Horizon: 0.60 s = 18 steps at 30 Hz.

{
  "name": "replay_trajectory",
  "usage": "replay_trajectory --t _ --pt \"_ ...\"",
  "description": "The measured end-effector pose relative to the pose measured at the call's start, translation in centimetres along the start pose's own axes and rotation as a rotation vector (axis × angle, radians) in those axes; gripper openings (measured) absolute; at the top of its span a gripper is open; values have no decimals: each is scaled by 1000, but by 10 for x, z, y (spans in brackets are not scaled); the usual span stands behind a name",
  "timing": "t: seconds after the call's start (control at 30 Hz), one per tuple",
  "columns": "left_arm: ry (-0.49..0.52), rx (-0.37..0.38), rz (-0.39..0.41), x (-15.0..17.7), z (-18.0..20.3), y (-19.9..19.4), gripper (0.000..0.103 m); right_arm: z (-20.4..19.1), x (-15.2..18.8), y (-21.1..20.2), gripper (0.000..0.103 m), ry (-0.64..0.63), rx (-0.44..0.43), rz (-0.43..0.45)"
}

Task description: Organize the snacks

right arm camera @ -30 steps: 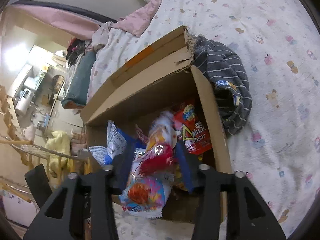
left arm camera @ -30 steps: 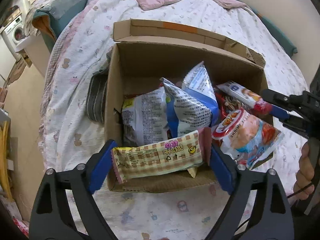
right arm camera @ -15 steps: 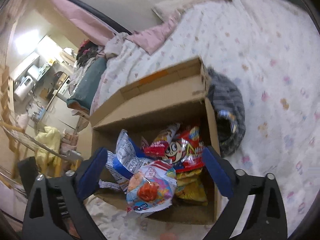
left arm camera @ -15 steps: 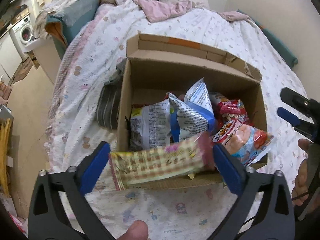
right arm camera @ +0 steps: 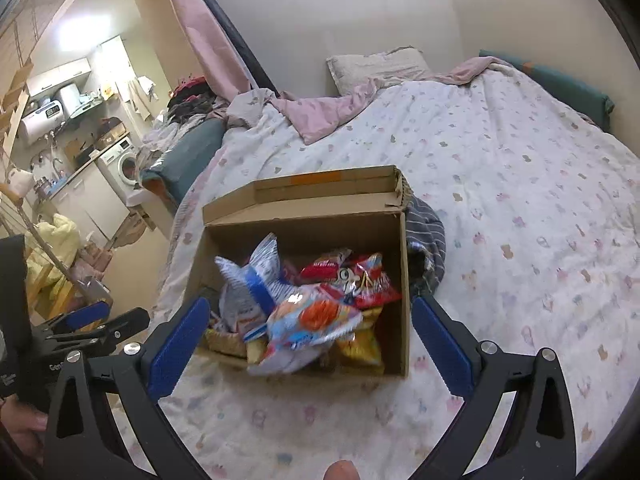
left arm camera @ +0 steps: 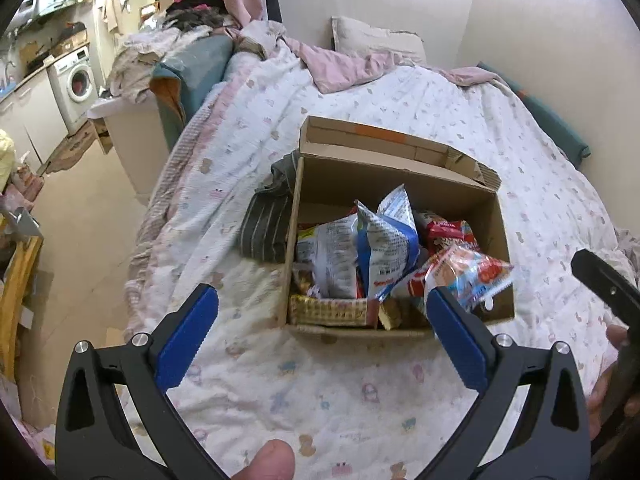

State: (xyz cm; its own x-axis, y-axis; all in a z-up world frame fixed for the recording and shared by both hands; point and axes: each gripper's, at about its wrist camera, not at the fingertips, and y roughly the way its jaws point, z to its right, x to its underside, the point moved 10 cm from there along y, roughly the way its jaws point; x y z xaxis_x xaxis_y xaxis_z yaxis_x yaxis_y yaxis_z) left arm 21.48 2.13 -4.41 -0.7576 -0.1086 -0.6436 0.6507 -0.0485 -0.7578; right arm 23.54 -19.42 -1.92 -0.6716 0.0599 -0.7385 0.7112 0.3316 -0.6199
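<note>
- Left wrist view: the left tongs (left arm camera: 320, 340) stand wide apart with nothing between the pads; they hang above the bed (left arm camera: 440, 128), just before the near wall of the box (left arm camera: 492, 216).
- The box is open, its flap folded back at the far side, and it stands on the bed. The snacks are inside it: a checked pack (left arm camera: 332, 310) lies along the near wall, a blue-white bag (left arm camera: 390, 248) stands up in the middle, and a shrimp bag (left arm camera: 468, 274) leans over the near right corner.
- A striped cloth (left arm camera: 266, 220) lies on the bed, touching the left wall of the box.
- At the right edge one finger of the right tongs (left arm camera: 604, 284) shows, apart from the box.
- Right wrist view: the right tongs (right arm camera: 308, 340) are also wide apart and empty, over the near side of the box (right arm camera: 304, 232). The shrimp bag (right arm camera: 312, 322) lies on top of the pile, and a red bag (right arm camera: 360, 280) lies behind it, near the right wall.
- The left tongs (right arm camera: 92, 320) show at the left edge, beside the box.
- Step, as I judge it: both packs are put into the box and released, so this round of placing looks finished.
- Next move: I see no loose snack on the bed in these views, so the hands must first find another one, or else press the shrimp bag deeper, because it sticks out over the rim.
</note>
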Motion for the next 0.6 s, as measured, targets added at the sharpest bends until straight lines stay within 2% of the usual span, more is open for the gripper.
replay_trajectory --t 0.27,0.43,0.6 --pt "16 -28 70 21 -2 -36 103 -11 24 -41 103 -59 61 50" --pt "25 -29 87 40 -1 -43 103 -10 42 -45 103 -89 91 52" --pt "11 -28 100 54 -3 -43 103 -6 59 -40 103 -66 89 56"
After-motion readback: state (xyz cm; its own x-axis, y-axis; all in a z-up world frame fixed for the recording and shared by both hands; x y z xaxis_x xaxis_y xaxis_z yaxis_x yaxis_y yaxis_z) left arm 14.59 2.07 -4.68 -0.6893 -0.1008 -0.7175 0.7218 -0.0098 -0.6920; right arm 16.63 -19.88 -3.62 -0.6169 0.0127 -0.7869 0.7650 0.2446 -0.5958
